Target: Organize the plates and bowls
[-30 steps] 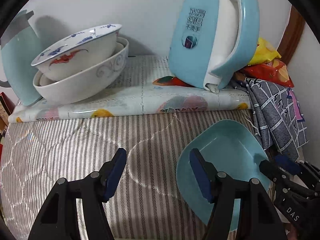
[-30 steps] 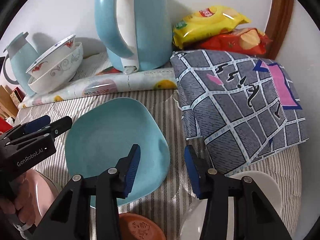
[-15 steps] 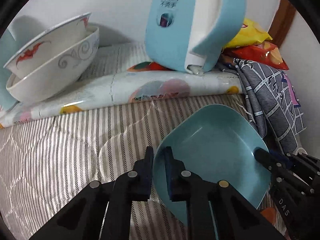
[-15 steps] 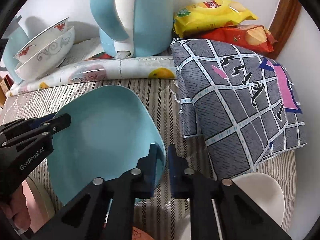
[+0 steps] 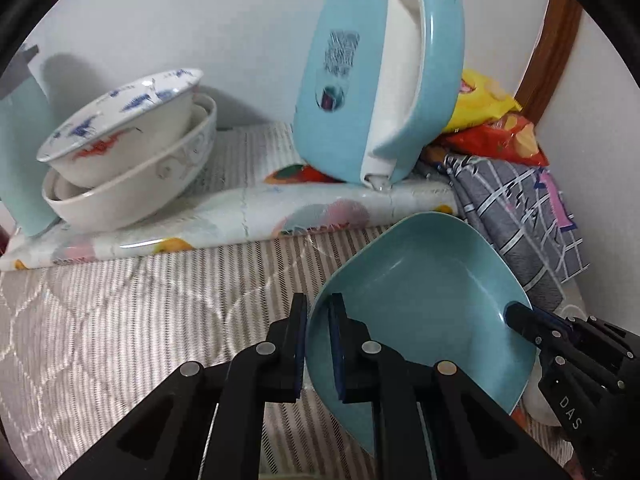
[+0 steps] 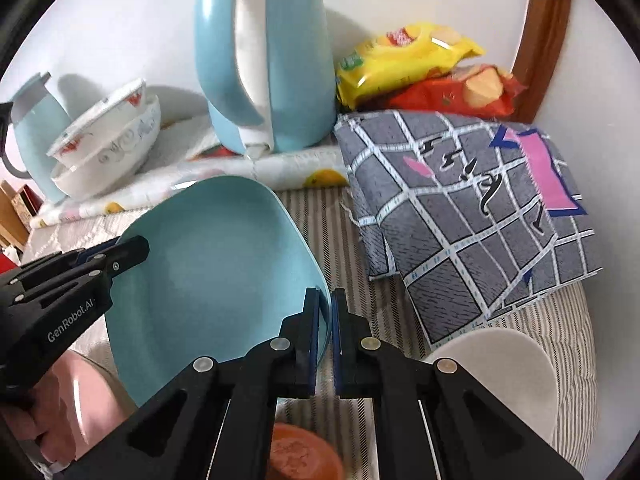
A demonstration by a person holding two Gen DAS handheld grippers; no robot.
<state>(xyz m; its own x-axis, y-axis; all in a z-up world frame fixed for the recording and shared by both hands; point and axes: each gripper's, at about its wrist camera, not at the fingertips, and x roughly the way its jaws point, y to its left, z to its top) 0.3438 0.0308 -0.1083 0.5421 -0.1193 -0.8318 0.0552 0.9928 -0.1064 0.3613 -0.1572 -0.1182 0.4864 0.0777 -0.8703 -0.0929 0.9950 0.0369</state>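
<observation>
The striped cloth surface [image 5: 120, 320] fills the lower frame. At its far edge lies a folded fruit-print sheet [image 5: 224, 224]. A grey checked cloth [image 6: 472, 216] lies at right. A white plate [image 6: 504, 376] rests at lower right.

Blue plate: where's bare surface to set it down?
Blue plate is gripped on opposite rims. Free: striped cloth left of it, below the rolled floral mat. Crowded: stacked bowls and kettle behind, grey checked fabric and white dish right.

Plain white wall [image 5: 240, 20], brown wooden frame [image 5: 554, 48] at right, striped quilted surface [image 5: 120, 320]
</observation>
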